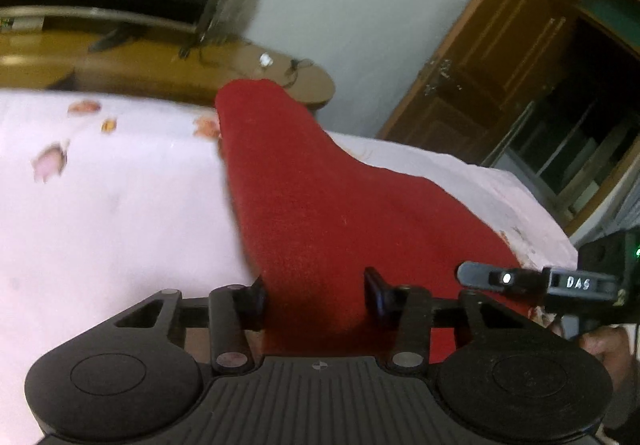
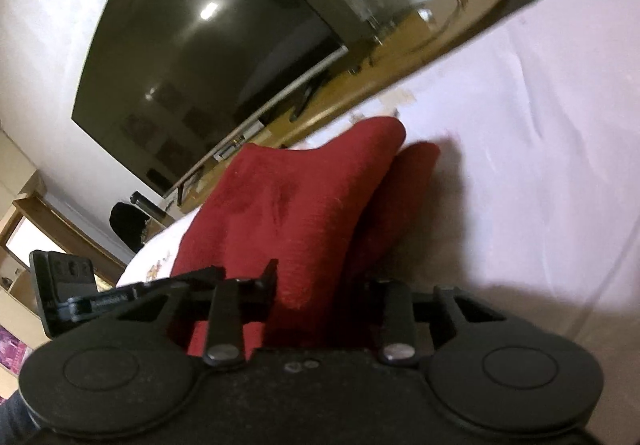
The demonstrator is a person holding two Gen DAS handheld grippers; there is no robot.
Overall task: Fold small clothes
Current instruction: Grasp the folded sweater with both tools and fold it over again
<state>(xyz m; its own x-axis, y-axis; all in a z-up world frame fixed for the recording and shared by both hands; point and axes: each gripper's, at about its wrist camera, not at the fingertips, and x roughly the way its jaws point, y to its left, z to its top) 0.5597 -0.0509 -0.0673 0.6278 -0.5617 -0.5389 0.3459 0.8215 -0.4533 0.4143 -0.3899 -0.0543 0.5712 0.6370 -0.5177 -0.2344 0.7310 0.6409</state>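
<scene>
Your left gripper and right gripper each clamp the red garment, lifted at frame centre above the bed. Uneven pulling could slip an edge free, skewing the fold.

Fuzzy, matt red knit cloth at frame centre, over smooth pale pink printed bedsheet. Matt black plastic, ribbed at the base, on the left gripper. Glossy dark screen upper left; polished brown wood door upper right.
</scene>
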